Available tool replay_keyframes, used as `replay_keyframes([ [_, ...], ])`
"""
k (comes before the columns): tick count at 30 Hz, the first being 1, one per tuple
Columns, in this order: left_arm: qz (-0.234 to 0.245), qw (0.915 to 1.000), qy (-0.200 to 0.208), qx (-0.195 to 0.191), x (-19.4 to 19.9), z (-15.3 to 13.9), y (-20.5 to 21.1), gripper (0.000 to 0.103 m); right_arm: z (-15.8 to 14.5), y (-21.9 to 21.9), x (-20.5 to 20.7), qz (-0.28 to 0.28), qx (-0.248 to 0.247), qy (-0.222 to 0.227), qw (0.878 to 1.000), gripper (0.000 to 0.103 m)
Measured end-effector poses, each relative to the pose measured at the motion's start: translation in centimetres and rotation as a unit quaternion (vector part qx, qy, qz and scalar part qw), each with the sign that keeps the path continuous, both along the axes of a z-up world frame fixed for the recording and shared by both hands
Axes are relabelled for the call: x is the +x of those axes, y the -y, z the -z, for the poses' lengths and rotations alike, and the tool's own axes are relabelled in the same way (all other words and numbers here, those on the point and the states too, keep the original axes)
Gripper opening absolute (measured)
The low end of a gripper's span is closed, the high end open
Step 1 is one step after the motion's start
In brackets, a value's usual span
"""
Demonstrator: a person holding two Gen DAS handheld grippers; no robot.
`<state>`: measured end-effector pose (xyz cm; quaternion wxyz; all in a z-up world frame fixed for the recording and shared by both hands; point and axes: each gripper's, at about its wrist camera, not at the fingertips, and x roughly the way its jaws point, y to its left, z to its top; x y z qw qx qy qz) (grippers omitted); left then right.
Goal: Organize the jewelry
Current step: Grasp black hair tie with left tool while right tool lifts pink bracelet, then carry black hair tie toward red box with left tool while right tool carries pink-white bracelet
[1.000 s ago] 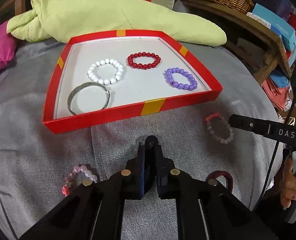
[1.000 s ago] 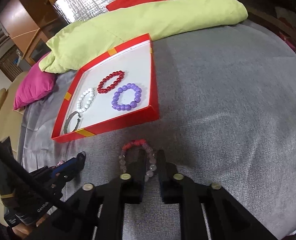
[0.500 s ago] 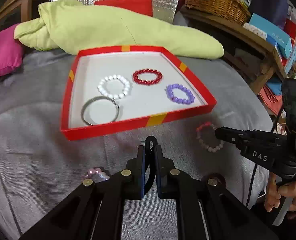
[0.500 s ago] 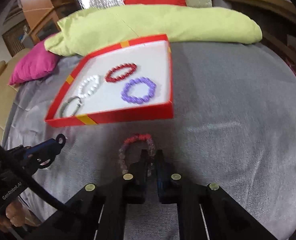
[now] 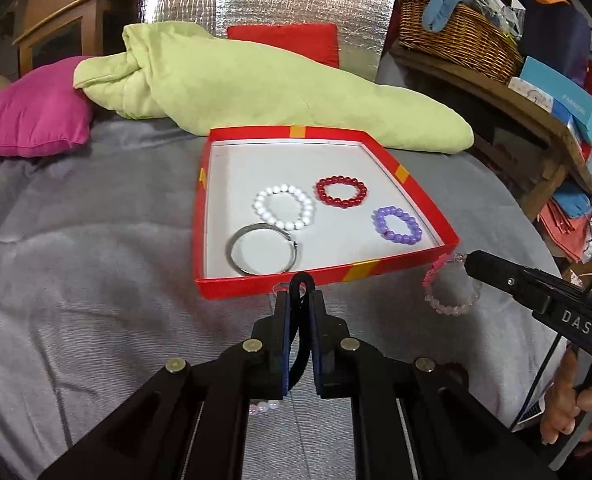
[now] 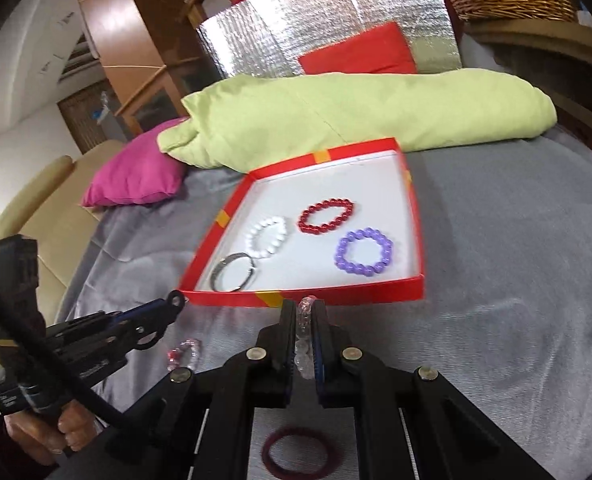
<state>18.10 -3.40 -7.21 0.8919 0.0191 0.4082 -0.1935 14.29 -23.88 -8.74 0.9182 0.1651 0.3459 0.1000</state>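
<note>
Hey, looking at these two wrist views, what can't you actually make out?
- Black band, left wrist view: the left gripper hides all but its loop end.
- Bead bracelet, right wrist view: edge-on in the right gripper, so its full ring is hidden.
- Loose pink bracelet, left wrist view: mostly under the gripper. It is blurred in the right wrist view.
- Maroon band, right wrist view: partly behind the gripper's arms.

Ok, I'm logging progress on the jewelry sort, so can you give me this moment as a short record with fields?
In red tray: white bead bracelet, red bead bracelet, purple bead bracelet, silver bangle
Left gripper: jaws shut on black band
Right gripper: jaws shut on pale pink bracelet
Loose on grey cloth: small pink bracelet, dark red hair tie
</note>
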Motion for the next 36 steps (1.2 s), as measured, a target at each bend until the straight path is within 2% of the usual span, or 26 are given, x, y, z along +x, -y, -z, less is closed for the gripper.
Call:
replay_keyframes([
  [5, -0.007, 0.9998, 0.009, 0.019, -0.2, -0.1, 0.0, 0.01, 0.0, -0.4, 0.0, -0.003, 0.002, 0.0, 1.0, 0.008],
  [24, -0.042, 0.9976, 0.021, 0.051, -0.3, -0.4, -0.3, 0.01, -0.3, -1.8, -0.2, -0.022, 0.001, 0.009, 1.0, 0.008],
  [28, -0.051, 0.9955, 0.033, 0.073, -0.4, -0.4, -0.2, 0.01, -0.3, -2.0, -0.1, -0.024, 0.002, 0.01, 1.0, 0.008],
  [36, -0.062, 0.9935, 0.041, 0.086, -0.5, -0.6, -0.6, 0.01, -0.4, -2.7, 0.0, -0.034, 0.004, 0.013, 0.999, 0.008],
])
